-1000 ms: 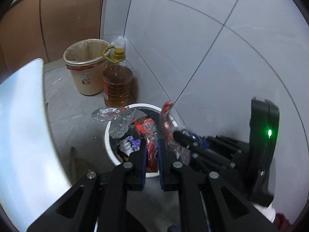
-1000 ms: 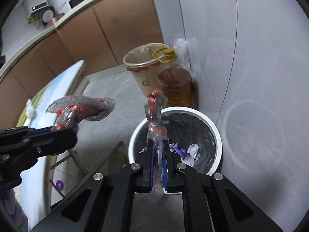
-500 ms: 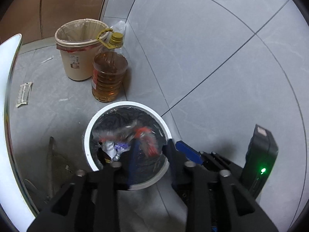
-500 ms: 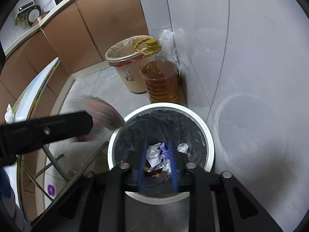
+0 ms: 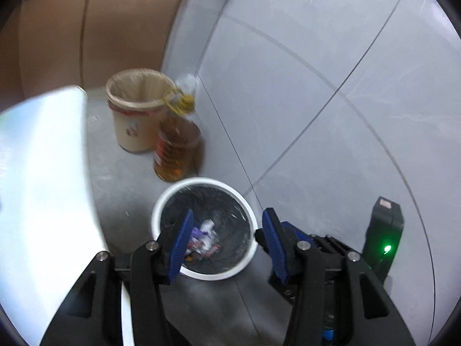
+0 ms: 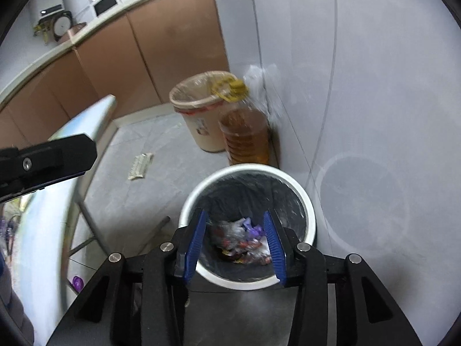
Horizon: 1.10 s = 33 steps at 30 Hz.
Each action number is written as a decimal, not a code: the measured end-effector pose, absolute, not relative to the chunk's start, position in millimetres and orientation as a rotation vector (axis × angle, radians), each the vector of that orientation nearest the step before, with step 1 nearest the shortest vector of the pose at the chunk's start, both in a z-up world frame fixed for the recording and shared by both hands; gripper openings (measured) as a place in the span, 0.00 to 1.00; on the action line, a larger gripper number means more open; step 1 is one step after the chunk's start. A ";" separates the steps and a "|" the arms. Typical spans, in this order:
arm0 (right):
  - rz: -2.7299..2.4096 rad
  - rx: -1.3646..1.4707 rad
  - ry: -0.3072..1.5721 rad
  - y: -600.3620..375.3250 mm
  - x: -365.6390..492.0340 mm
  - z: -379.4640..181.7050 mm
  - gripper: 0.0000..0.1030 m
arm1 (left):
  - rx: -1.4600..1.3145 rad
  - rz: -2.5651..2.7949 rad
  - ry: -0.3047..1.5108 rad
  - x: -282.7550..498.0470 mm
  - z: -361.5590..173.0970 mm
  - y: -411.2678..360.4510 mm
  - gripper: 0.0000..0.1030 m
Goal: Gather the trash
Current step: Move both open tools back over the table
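A white trash bin [image 5: 161,201] with a black liner stands on the floor by the tiled wall; it also shows in the right wrist view [image 6: 305,193]. Crumpled wrappers and clear plastic trash [image 5: 203,240] lie at its bottom, also seen in the right wrist view [image 6: 242,242]. My left gripper [image 5: 227,245] is open and empty above the bin. My right gripper [image 6: 234,245] is open and empty above the bin. The right gripper's body [image 5: 383,230] shows at the right of the left wrist view, and the left gripper's finger [image 6: 49,158] at the left of the right wrist view.
A beige lined bin [image 5: 132,115] and a big bottle of amber oil [image 5: 175,150] stand by the wall beyond the white bin. A white table edge [image 5: 43,173] is at the left. A flat scrap [image 6: 139,165] lies on the floor. Brown cabinets [image 6: 144,43] run behind.
Both grippers held plastic wrappers over the bin a second ago. Both opened, the wrappers dropped into the bin, and both grippers have pulled back a little.
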State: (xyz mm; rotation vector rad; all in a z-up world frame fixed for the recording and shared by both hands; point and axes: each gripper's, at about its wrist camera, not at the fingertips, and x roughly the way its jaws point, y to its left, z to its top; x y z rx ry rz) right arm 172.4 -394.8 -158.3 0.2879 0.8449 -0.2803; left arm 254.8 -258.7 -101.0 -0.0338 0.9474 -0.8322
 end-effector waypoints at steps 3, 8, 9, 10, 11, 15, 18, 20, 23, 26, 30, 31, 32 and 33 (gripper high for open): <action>-0.243 0.282 0.796 -378.5 166.5 -132.3 0.41 | -0.052 -0.801 0.882 244.0 -81.9 -231.7 0.47; -0.162 0.242 0.717 -343.3 156.4 -86.8 0.41 | -0.036 -0.739 0.809 223.0 -56.6 -188.7 0.47; -0.148 0.231 0.705 -336.2 154.3 -79.4 0.41 | -0.026 -0.725 0.797 217.9 -51.8 -179.0 0.47; -0.133 0.219 0.692 -328.2 152.0 -70.9 0.41 | -0.018 -0.712 0.789 213.0 -47.4 -169.2 0.47; -0.121 0.212 0.682 -322.2 150.3 -64.7 0.42 | -0.012 -0.700 0.783 208.6 -44.1 -160.6 0.47; -0.067 0.182 0.641 -293.4 140.9 -37.1 0.43 | -0.004 -0.662 0.758 191.7 -33.8 -127.5 0.47; -0.031 0.160 0.625 -272.2 134.1 -22.1 0.43 | -0.003 -0.635 0.735 178.3 -26.6 -103.3 0.47; -0.009 0.143 0.619 -258.7 130.6 -14.5 0.44 | -0.009 -0.621 0.724 170.3 -23.2 -84.5 0.47; 0.016 0.119 0.614 -240.8 126.6 -8.3 0.45 | -0.018 -0.596 0.712 161.5 -20.0 -61.0 0.47; 0.046 0.102 0.613 -220.4 126.6 -2.8 0.45 | -0.039 -0.562 0.698 154.6 -19.5 -32.1 0.47; 0.088 0.079 0.621 -197.5 127.7 0.9 0.45 | -0.061 -0.503 0.674 145.4 -19.8 5.9 0.47; 0.101 0.077 0.624 -192.6 128.5 0.0 0.46 | -0.074 -0.486 0.673 143.2 -21.8 17.5 0.47; 0.117 0.076 0.628 -186.1 129.2 0.2 0.46 | -0.083 -0.473 0.672 142.1 -24.3 28.2 0.47; 0.134 0.078 0.634 -181.2 129.5 -0.4 0.46 | -0.091 -0.453 0.670 140.4 -27.3 40.6 0.47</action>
